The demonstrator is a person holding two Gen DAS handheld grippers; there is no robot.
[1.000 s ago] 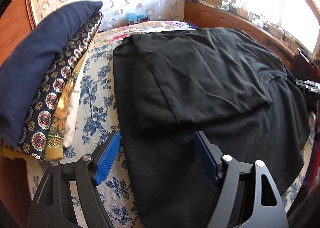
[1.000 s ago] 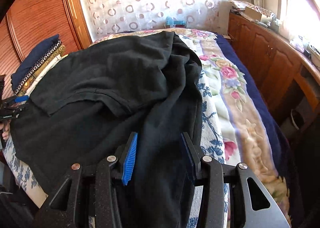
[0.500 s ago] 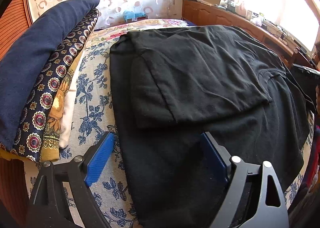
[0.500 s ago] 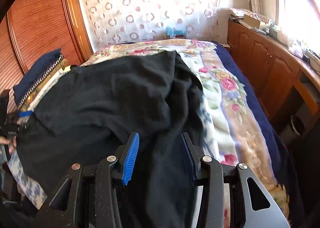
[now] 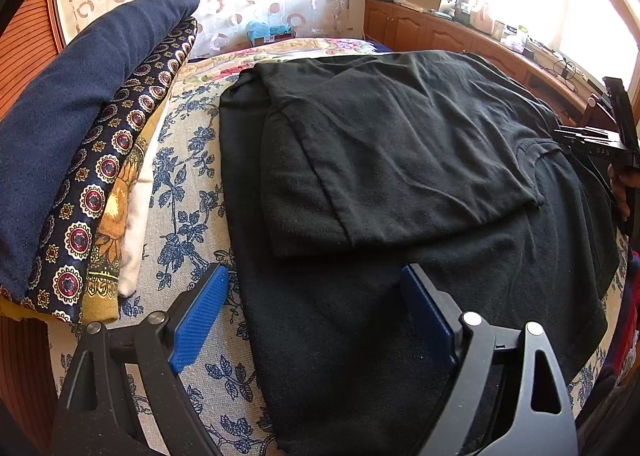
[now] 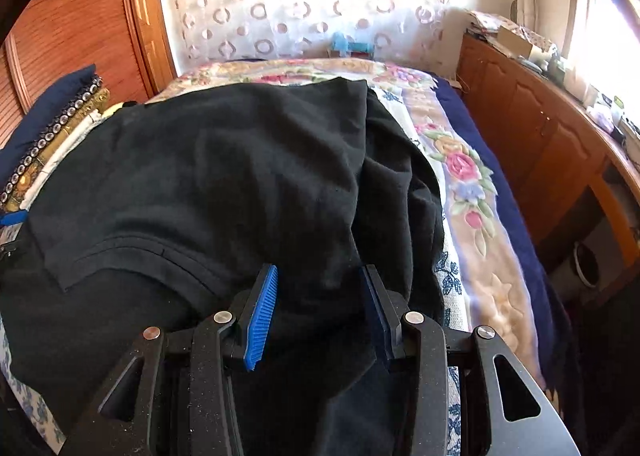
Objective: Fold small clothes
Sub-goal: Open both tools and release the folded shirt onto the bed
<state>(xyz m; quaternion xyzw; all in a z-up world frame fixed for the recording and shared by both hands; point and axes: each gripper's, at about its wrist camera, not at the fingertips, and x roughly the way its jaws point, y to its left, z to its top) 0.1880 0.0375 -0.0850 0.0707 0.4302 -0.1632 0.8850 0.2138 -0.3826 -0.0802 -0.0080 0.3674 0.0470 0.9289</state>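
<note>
Closest in, left gripper (image 5: 316, 320) with jaws spread wide, just opened further, hovering over the near left edge of the black garment (image 5: 380, 183), pinching nothing. Right gripper (image 6: 320, 312) half-open at the garment's right side; cloth between the pads, but grip or no grip, cannot tell. Spread across the floral bedspread (image 5: 188, 191), with one side already folded over the middle, so judged roughly midway; right side and lengthwise folds likely left. Beside it on the left, a pile of folded fabrics (image 5: 80, 159), close enough to crowd. Farther back, patterned curtain (image 6: 280, 3), wooden cabinets (image 6: 532, 127).
</note>
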